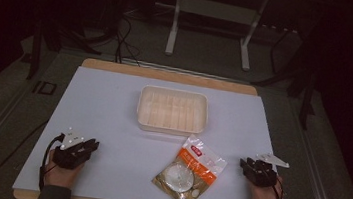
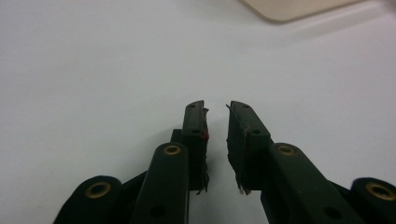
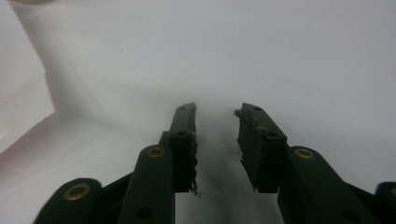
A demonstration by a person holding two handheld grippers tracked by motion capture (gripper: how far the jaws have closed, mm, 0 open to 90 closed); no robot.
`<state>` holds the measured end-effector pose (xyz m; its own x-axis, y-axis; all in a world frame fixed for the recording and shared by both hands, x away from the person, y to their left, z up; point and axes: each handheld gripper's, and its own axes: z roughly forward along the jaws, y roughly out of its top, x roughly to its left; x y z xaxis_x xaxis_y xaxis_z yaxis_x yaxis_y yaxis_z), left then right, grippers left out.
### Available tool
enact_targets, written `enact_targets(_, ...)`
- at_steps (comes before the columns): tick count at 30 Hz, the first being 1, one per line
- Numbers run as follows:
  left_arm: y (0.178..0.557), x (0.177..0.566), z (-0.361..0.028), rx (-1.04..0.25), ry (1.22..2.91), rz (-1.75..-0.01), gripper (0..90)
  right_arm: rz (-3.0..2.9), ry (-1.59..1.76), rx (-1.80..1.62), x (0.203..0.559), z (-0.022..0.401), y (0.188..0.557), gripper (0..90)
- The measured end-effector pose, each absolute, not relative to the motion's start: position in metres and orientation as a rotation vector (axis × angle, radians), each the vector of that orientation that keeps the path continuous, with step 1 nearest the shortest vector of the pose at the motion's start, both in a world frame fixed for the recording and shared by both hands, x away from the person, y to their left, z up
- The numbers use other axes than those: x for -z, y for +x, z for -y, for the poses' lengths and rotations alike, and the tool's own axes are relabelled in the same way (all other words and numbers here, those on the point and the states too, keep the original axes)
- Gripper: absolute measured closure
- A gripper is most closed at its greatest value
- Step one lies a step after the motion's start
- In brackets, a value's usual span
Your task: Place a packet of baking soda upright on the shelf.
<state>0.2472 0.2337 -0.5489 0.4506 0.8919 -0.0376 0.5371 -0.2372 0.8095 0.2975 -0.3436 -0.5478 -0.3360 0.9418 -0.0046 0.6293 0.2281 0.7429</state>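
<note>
Sleeves and hands: two forearms come in at the near edge of the surface (image 1: 113,107), each hand resting low on it with a tool, well apart from one another.
Left tool (image 1: 90,146): lies at the near left and points towards the middle; in the left gripper view its jaws are drawn almost together with a narrow slit between the pads. Nothing is in the slit and the pads touch nothing.
Right tool (image 1: 246,164): lies at the near right; in the right gripper view its jaws stand about half apart over bare white surface, with nothing between them.
Snack bag (image 1: 189,171): flat on the surface at the near middle, tilted, orange and clear, with a round item inside. It lies between the two tools, nearer the right one, and neither touches it.
Tray (image 1: 139,106): a pale, shallow rectangular tray just beyond the snack bag, towards the far side. It looks empty and stands apart from the bag.
Step in hand: by my reading nothing has been started; both hands wait at rest.
Next move: probably the right tool swings in towards the snack bag, opens wider and comes down on an edge or corner.
Care needed: the film is thin and slippery and lies flat, so the pads must pinch a raised seam rather than push the bag along.
</note>
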Motion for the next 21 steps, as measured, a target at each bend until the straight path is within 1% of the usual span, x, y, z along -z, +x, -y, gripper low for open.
enact_targets(1,0.247,0.549,-0.232,-0.564,1.918,-1.185,73.4,-2.074,1.423,-0.909,0.547,0.341,0.297,67.0)
enact_targets(4,0.247,0.549,-0.23,-0.56,1.939,-1.172,72.0,-2.079,1.421,-0.911,0.547,0.339,0.296,67.0)
enact_targets(8,0.244,0.55,-0.23,-0.566,1.934,-1.173,67.2,-2.093,1.374,-0.948,0.536,0.333,0.294,67.5)
enact_targets(16,0.243,0.551,-0.227,-0.594,1.951,-1.171,64.2,-2.167,1.334,-1.029,0.528,0.324,0.301,66.5)
enact_targets(21,0.243,0.551,-0.227,-0.594,1.946,-1.183,63.6,-2.219,1.325,-1.092,0.521,0.32,0.307,63.4)
